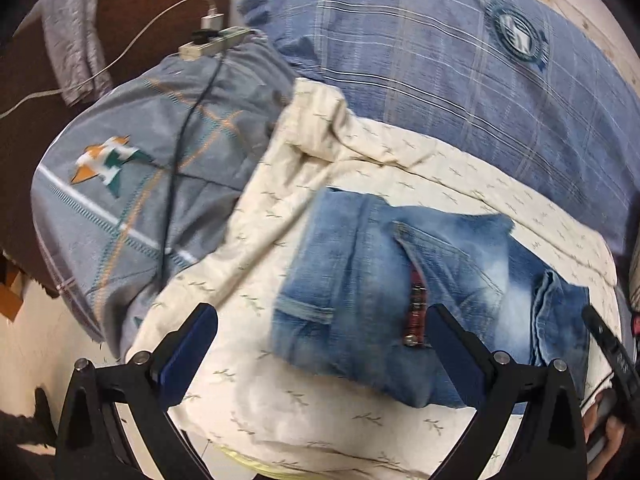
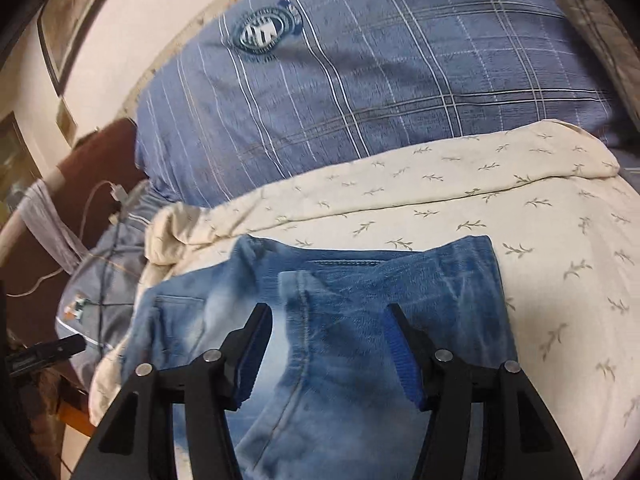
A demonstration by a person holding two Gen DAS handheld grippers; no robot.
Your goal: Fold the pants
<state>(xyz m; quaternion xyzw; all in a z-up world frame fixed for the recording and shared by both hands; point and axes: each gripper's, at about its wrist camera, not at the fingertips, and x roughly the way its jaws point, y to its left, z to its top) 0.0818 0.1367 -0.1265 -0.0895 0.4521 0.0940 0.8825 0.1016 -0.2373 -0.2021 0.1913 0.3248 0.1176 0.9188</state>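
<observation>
Light blue jeans (image 1: 400, 280) lie folded in a compact bundle on a cream leaf-print blanket (image 1: 280, 380). A dark red strip (image 1: 416, 312) shows at a pocket. My left gripper (image 1: 320, 320) is open and empty, hovering over the bundle's left part. In the right wrist view the jeans (image 2: 340, 300) fill the lower middle. My right gripper (image 2: 328, 312) is open and empty just above the denim, its jaws either side of a seam. The right gripper's tip (image 1: 608, 344) shows at the right edge of the left wrist view.
A blue plaid pillow (image 1: 460, 80) lies behind the blanket, also in the right wrist view (image 2: 360, 80). A grey pillow (image 1: 140, 200) carries a power strip (image 1: 212, 42) with cables. Brown furniture (image 1: 140, 20) and a hanging grey cloth (image 1: 72, 40) stand at the left.
</observation>
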